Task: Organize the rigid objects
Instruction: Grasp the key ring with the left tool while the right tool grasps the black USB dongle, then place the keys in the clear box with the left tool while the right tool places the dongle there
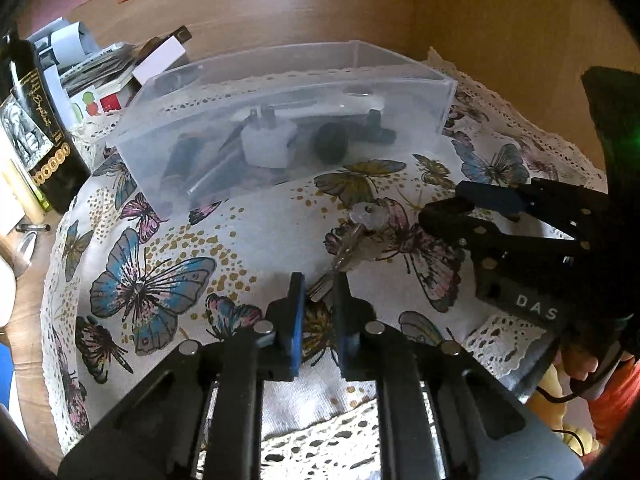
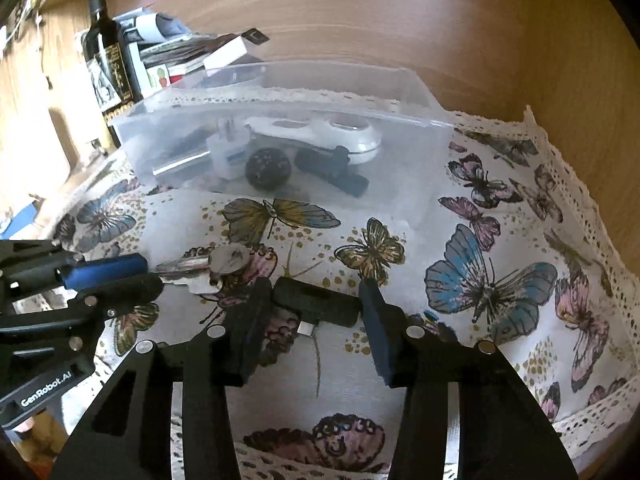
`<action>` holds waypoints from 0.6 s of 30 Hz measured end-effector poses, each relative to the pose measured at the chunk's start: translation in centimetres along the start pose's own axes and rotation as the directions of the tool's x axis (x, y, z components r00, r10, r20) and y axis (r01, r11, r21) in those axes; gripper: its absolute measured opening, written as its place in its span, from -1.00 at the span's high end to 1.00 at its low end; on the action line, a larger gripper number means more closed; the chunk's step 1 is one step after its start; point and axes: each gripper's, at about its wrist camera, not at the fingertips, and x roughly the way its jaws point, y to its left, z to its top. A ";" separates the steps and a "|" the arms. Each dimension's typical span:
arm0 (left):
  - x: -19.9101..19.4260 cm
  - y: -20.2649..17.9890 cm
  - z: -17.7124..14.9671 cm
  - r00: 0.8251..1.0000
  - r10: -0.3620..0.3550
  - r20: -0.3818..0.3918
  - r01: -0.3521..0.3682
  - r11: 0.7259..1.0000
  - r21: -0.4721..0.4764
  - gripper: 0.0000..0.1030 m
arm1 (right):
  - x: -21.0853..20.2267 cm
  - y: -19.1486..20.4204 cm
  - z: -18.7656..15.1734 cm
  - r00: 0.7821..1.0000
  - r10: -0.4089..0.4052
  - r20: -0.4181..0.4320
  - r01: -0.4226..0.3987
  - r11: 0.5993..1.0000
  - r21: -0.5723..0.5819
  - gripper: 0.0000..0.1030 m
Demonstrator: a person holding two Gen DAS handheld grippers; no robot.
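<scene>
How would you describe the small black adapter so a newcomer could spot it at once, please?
Start at the clear plastic bin on the butterfly cloth. In front of it, between the right gripper fingers, lies the small black adapter. Unlike the silvery keys to its left, it is matt black with a metal plug.
</scene>
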 end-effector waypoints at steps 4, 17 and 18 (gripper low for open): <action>-0.5 -0.1 0.1 1.000 -0.021 -0.013 0.021 1.000 0.018 0.81 | -0.9 -0.1 -0.1 1.000 0.003 0.024 -0.003 1.000 0.010 0.19; 2.9 -2.4 3.2 0.996 -0.024 -0.089 0.034 0.992 0.123 0.10 | -3.4 -2.1 -0.2 0.996 0.027 0.084 -0.032 0.997 0.065 0.19; 3.0 -2.5 3.4 0.996 -0.023 -0.088 0.035 0.990 0.137 0.15 | -3.5 -2.1 -0.2 0.996 0.026 0.085 -0.031 0.997 0.064 0.19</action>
